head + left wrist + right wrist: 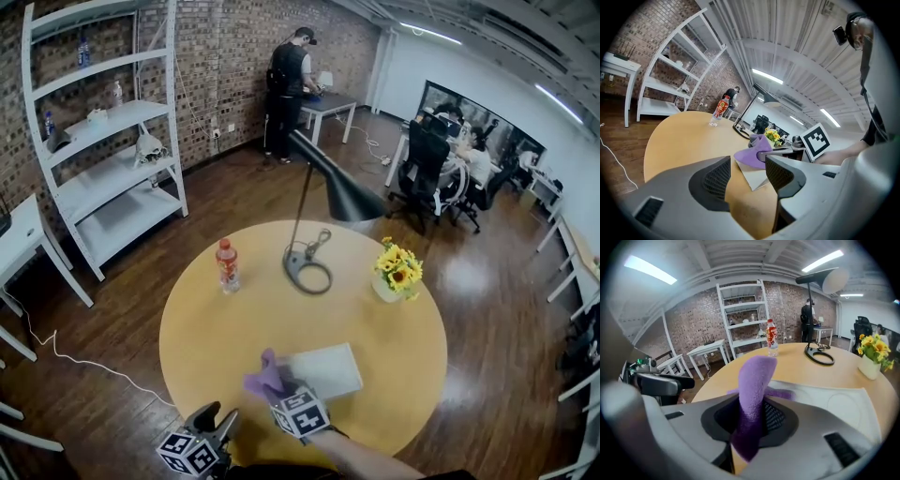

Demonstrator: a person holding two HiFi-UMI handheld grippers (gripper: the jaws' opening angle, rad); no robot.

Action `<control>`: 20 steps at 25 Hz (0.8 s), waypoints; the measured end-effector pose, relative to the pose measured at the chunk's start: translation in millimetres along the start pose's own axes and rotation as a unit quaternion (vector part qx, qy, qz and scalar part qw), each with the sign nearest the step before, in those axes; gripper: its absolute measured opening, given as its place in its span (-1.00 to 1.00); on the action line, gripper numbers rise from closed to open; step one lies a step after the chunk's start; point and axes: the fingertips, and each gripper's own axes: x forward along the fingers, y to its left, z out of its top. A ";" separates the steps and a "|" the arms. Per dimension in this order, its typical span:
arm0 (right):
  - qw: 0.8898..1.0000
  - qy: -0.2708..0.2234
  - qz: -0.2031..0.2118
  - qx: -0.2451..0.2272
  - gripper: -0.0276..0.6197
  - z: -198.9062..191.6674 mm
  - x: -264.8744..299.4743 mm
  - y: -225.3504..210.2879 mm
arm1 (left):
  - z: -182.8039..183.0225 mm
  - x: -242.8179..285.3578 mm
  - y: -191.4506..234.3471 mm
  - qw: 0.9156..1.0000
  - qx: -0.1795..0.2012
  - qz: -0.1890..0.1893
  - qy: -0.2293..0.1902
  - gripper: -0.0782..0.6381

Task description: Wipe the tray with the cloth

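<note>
A white rectangular tray (325,369) lies on the near part of the round wooden table (234,328). My right gripper (277,392) is shut on a purple cloth (264,377), which hangs over the tray's near left corner. In the right gripper view the cloth (753,394) stands up between the jaws, with the tray (834,401) beyond it. My left gripper (225,427) hovers at the table's near edge, left of the tray, open with nothing between its jaws. The left gripper view shows the cloth (753,151) and the tray corner (754,176) ahead.
On the table stand a red-labelled bottle (227,266), a black desk lamp (319,216) and a pot of yellow flowers (397,270). White shelving (103,141) stands by the brick wall. A person (286,89) stands at a far table, and others sit at desks on the right.
</note>
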 end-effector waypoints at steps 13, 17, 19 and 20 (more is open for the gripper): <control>0.991 0.009 -0.098 -0.093 -0.63 -45.4 -56.8 -62.8 | -5.1 21.1 -23.0 0.998 0.016 -0.052 0.023 -0.16; 0.990 0.003 -0.140 0.002 -0.63 -68.0 -80.9 -113.1 | -0.7 37.1 -28.6 0.996 0.034 -0.074 0.035 -0.16; 0.987 0.007 -0.159 0.018 -0.63 -79.0 -95.3 -130.7 | 2.2 47.1 -31.0 0.994 0.053 -0.088 0.044 -0.16; 0.985 0.009 -0.169 0.020 -0.63 -84.1 -101.9 -137.6 | 2.8 53.5 -33.2 0.991 0.071 -0.098 0.054 -0.16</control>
